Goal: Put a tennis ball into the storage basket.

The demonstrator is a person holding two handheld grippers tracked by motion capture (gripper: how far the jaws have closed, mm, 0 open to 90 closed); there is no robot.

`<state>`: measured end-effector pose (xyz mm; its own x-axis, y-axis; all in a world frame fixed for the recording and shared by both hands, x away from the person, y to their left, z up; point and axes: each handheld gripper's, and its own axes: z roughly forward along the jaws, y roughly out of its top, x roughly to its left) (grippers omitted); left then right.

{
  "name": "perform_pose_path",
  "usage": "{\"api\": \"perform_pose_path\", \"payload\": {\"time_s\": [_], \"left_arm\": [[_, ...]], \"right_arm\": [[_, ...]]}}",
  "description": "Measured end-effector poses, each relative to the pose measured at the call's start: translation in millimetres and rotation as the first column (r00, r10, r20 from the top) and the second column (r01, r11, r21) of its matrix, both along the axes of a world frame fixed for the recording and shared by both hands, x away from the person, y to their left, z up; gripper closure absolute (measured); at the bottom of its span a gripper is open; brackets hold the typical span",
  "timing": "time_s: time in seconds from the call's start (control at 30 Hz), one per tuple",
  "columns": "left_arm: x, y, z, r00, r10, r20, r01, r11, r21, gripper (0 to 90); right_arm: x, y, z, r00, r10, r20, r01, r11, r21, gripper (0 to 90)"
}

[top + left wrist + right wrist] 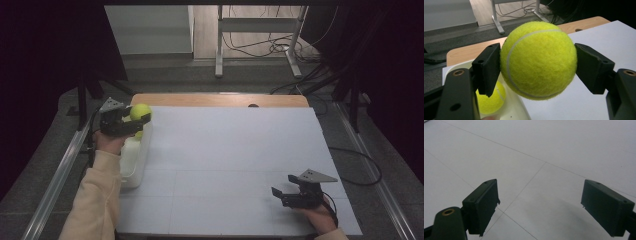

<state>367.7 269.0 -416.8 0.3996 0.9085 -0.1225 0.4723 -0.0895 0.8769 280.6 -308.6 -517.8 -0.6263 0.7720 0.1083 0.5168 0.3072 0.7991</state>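
A yellow tennis ball (539,60) is clamped between the two black jaws of my left gripper (537,65). In the high view that left gripper (136,119) holds the ball (140,111) above the far end of a white bin (134,160) at the table's left edge. A second tennis ball (489,100) lies inside the bin (514,110), below the held one. My right gripper (540,205) stands open over the bare white tabletop, nothing between its jaws. In the high view the right gripper (284,189) sits near the front right of the table.
A white sheet (230,165) covers the table, with a strip of bare wood (220,100) along its far edge. Metal rails (65,165) run along both sides. A desk frame (260,40) and loose cables lie on the floor beyond.
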Motion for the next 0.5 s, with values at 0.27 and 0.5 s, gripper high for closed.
{"api": "perform_pose_path", "payload": {"time_s": [0.27,0.5], "left_arm": [[-3.6,9.1,-0.8,0.9998,0.018,0.006,-0.018,0.9997,-0.016,26.1],[-8.7,16.6,-0.5,0.9995,0.030,0.005,-0.030,0.9994,-0.018,26.1]], "right_arm": [[0.1,-0.2,-0.1,1.0000,-0.001,0.000,0.001,1.0000,-0.001,15.0],[0.3,-0.1,-0.3,1.0000,-0.001,0.000,0.001,1.0000,-0.002,15.0]]}}
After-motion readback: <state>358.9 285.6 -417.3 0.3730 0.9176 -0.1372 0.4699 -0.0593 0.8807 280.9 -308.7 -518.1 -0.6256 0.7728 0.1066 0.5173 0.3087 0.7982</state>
